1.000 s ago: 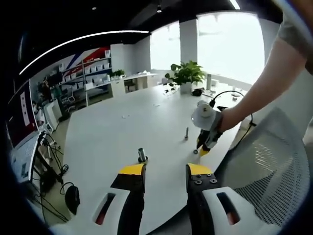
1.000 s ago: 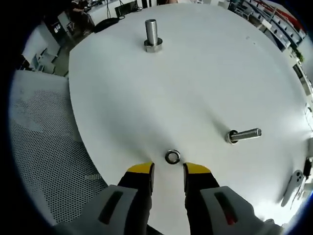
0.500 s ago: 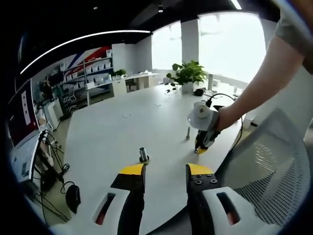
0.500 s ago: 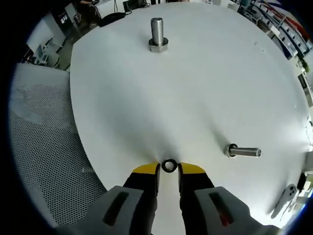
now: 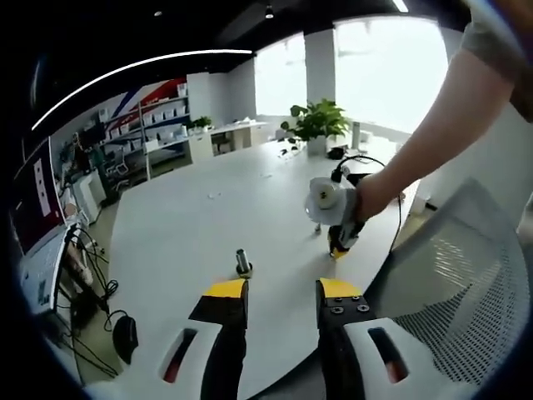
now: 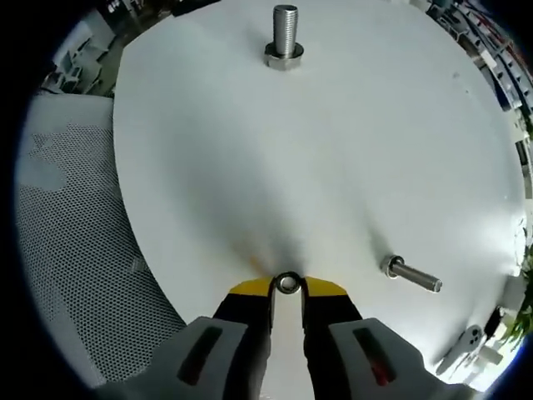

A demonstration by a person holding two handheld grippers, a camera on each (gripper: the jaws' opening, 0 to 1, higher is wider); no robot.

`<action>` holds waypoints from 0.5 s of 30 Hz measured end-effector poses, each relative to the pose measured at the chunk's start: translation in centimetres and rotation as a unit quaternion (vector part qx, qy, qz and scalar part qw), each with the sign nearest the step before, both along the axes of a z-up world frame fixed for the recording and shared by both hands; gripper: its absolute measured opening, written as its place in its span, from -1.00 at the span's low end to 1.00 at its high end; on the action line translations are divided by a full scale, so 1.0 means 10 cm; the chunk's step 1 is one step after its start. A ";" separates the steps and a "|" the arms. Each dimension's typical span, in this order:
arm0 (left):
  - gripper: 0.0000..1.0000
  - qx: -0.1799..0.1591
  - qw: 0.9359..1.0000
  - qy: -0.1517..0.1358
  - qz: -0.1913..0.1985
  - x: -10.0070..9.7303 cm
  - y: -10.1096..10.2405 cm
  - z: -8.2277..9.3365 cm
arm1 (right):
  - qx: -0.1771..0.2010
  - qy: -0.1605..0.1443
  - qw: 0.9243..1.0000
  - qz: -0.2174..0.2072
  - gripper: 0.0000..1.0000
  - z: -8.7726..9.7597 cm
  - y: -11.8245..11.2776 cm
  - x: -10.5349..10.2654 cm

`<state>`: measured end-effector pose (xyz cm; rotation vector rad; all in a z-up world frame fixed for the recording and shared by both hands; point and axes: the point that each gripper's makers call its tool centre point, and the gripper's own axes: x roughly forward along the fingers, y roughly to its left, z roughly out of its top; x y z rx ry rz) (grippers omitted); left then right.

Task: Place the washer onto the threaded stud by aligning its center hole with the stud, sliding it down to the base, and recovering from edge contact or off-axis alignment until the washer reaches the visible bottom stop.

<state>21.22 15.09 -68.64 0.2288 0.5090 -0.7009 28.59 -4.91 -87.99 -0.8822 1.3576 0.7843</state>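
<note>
Waiting low over the near edge of the white counter point(image 5: 183, 233), the left hand-held gripper point(image 5: 279, 292) is keeping its yellow-tipped jaws spread with nothing between them. Just beyond its left jaw, an upright stud point(image 5: 242, 263) is standing on its wide base, thread pointing straight up off the counter. Farther right in the left gripper view, the right hand-held gripper point(image 5: 336, 247) is reaching down to the counter in a person's hand, with a mesh chair point(image 5: 450, 275) beside the counter edge.

In the right gripper view, the right hand-held gripper point(image 6: 286, 288) is pinching the washer point(image 6: 287, 282) between its yellow tips, one on each side of the rim. The washer is sitting at the counter surface, seemingly flat, its hole facing up toward the camera, so its axis is running roughly straight off the counter. It is looking like a small steel ring: light, stiff, smooth and slippery, likely to pop out or tip if squeezed off-centre. Gripping across the outer edge, as here, is leaving the hole free. The stud point(image 6: 284, 37) is standing well apart at the far side, its long axis vertical. To the right, a loose bolt point(image 6: 410, 274) is lying on its side, pointing away to the right.
</note>
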 end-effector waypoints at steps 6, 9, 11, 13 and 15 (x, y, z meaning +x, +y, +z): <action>-0.39 0.000 1.000 0.001 0.000 0.00 0.00 0.00 | -0.021 -0.011 0.999 0.021 -0.71 -0.01 0.01 -0.01; -0.39 -0.002 1.000 0.000 0.002 0.00 0.01 0.01 | 0.003 -0.021 1.000 0.017 -0.71 0.00 -0.01 0.00; -0.39 -0.001 1.000 0.000 0.003 0.01 0.01 0.00 | 0.028 -0.024 0.999 -0.008 -0.72 0.00 -0.02 0.01; -0.39 -0.002 1.000 -0.002 0.003 0.01 0.01 0.01 | 0.035 -0.024 0.999 -0.012 -0.72 0.02 -0.05 0.01; -0.39 0.001 1.000 0.000 0.002 0.01 0.01 0.00 | 0.036 -0.021 0.999 -0.014 -0.73 0.02 -0.08 0.00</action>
